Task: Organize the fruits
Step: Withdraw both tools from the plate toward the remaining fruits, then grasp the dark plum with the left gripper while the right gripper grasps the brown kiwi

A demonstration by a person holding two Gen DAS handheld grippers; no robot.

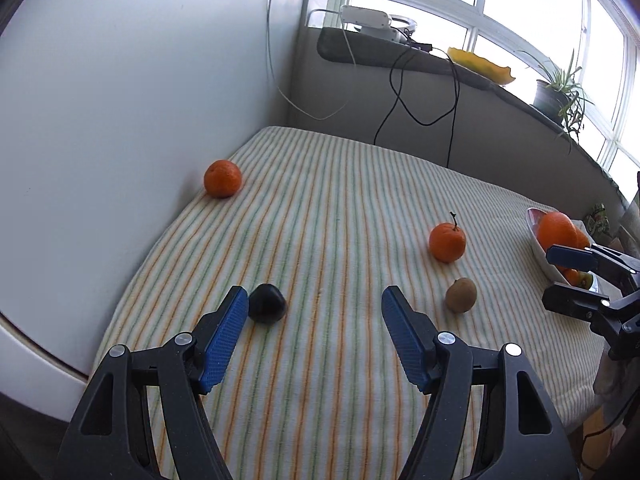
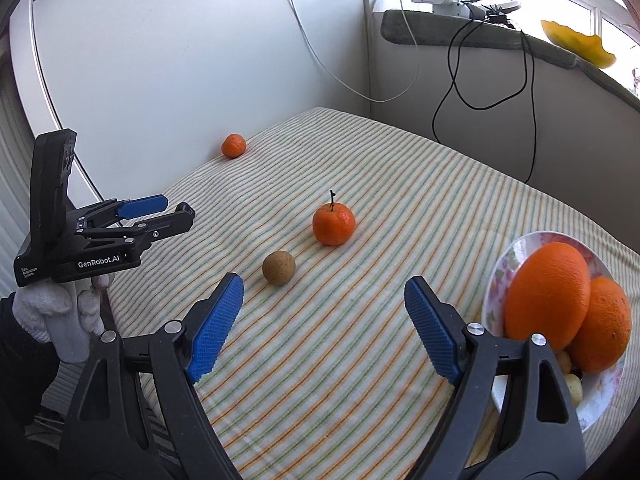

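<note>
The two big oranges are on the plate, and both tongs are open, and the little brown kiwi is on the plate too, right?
Not quite. The kiwi is not on the plate; it lies on the striped cloth, as the right wrist view shows. The two big oranges are on the plate, and the left tongs and right tongs are both open.

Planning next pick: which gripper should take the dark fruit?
Left. The open left gripper has the dark fruit just past its left finger; the right gripper sits by the plate.
</note>
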